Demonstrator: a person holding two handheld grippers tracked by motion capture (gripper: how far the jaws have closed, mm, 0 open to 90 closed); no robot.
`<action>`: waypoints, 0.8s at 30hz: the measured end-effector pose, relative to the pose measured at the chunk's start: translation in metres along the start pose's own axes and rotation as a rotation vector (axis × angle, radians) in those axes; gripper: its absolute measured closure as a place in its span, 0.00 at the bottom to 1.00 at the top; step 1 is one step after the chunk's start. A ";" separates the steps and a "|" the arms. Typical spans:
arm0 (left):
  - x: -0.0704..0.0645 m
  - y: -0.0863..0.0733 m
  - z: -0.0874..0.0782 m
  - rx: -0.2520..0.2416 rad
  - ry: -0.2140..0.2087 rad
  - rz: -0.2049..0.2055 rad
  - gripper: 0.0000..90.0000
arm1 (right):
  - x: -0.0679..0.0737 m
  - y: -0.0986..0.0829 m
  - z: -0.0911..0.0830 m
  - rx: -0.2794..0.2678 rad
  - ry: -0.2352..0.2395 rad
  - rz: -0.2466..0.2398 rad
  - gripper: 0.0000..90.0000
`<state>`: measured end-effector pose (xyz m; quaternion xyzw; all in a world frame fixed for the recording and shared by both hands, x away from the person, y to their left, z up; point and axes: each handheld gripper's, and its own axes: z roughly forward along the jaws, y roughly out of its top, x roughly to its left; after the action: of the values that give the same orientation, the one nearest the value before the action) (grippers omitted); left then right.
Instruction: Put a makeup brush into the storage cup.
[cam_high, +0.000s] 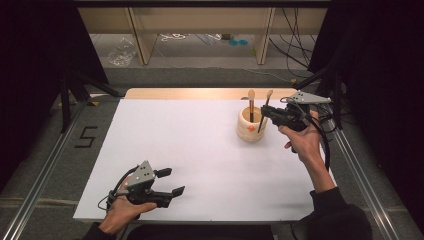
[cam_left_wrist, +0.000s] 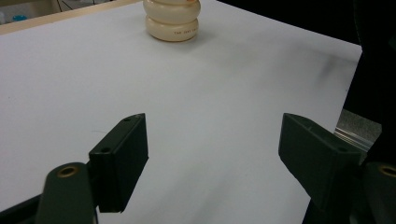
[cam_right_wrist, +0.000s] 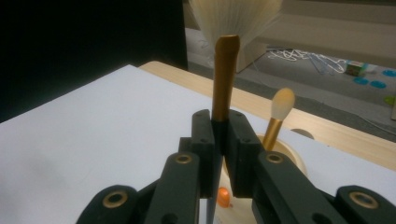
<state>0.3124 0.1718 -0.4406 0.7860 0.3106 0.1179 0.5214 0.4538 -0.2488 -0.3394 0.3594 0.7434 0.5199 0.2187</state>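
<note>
The right gripper (cam_right_wrist: 219, 154) is pinching a fan brush (cam_right_wrist: 225, 79) over the cream holder (cam_high: 251, 126) at the far right of the white table (cam_high: 200, 150). The left gripper (cam_high: 170, 182) is resting spread at the near left. Cables (cam_high: 295, 45) are lying on the grey floor beyond.

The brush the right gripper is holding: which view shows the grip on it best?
The right gripper view. Its jaws are shut on the brush handle just below the gold ferrule, bristles up. The high view shows the right gripper holding it tilted beside the cream holder, small. The left gripper view shows the holder's base.
</note>
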 end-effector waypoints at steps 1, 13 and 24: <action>0.000 0.000 0.000 0.000 0.000 -0.001 0.27 | -0.001 0.000 0.000 0.007 -0.004 0.006 0.92; 0.002 0.000 0.000 0.001 -0.004 0.019 0.27 | -0.018 0.012 0.010 -0.022 -0.024 0.027 0.92; 0.002 0.000 0.000 0.001 -0.005 0.023 0.27 | -0.026 0.011 0.030 0.002 -0.049 0.054 0.92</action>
<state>0.3141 0.1731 -0.4407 0.7902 0.3003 0.1218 0.5202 0.4952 -0.2480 -0.3410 0.3923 0.7284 0.5158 0.2224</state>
